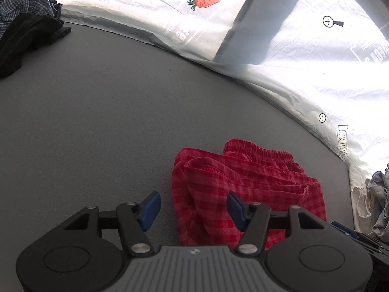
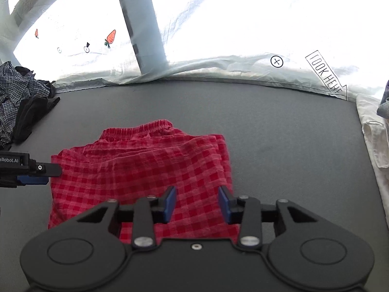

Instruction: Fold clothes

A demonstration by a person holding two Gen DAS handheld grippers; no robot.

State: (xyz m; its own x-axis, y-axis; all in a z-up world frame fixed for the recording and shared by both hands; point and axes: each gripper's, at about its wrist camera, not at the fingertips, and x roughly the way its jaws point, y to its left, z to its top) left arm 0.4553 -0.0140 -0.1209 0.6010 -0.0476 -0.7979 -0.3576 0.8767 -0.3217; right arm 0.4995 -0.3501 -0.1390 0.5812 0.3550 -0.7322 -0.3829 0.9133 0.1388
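The red checked shorts [image 2: 145, 170] lie folded on the grey table [image 2: 279, 146]. The right claw [image 2: 197, 203] hovers spread over their near edge, pinching nothing. The left claw [image 1: 193, 210] stands spread at their left edge, empty. Dark clothes [image 2: 22, 107] sit far left; the table between is open.

left tongs [image 1: 193, 211] parted | over red checked shorts [image 1: 243, 189]; grey table [image 1: 97, 121]
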